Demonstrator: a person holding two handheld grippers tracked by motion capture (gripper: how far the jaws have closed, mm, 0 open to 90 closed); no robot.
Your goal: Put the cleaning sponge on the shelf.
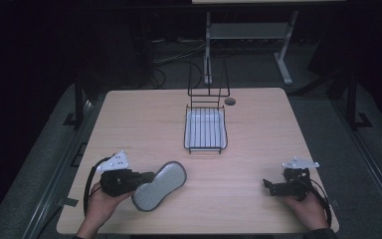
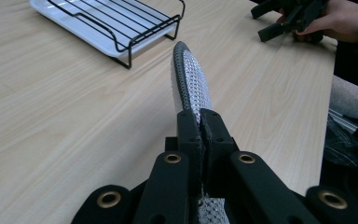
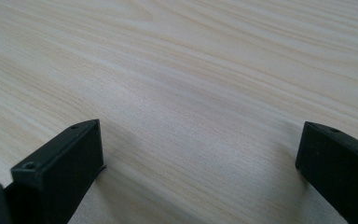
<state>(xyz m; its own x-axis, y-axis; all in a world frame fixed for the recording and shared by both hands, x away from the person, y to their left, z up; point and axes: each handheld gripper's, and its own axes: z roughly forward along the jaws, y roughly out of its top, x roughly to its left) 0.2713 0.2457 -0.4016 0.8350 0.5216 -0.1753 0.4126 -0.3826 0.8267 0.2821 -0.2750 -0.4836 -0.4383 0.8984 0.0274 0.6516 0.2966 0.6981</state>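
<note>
A grey mesh scouring pad [image 1: 160, 184], long and rounded with a dark rim, is held on edge just above the wooden table [image 1: 248, 149] near its front left. My left gripper [image 1: 144, 179] is shut on one end of it. In the left gripper view the pad [image 2: 191, 79] sticks out edge-on beyond the pinched jaws of the left gripper [image 2: 203, 122]. My right gripper [image 1: 267, 186] rests low at the front right, open, with only bare wood between its fingers in the right gripper view [image 3: 200, 154].
A black wire rack on a white tray [image 1: 205, 130] stands at the table's middle back, also in the left gripper view [image 2: 107, 21]. A small dark round disc [image 1: 230, 101] lies by the far edge. A desk frame [image 1: 283, 55] stands beyond the table.
</note>
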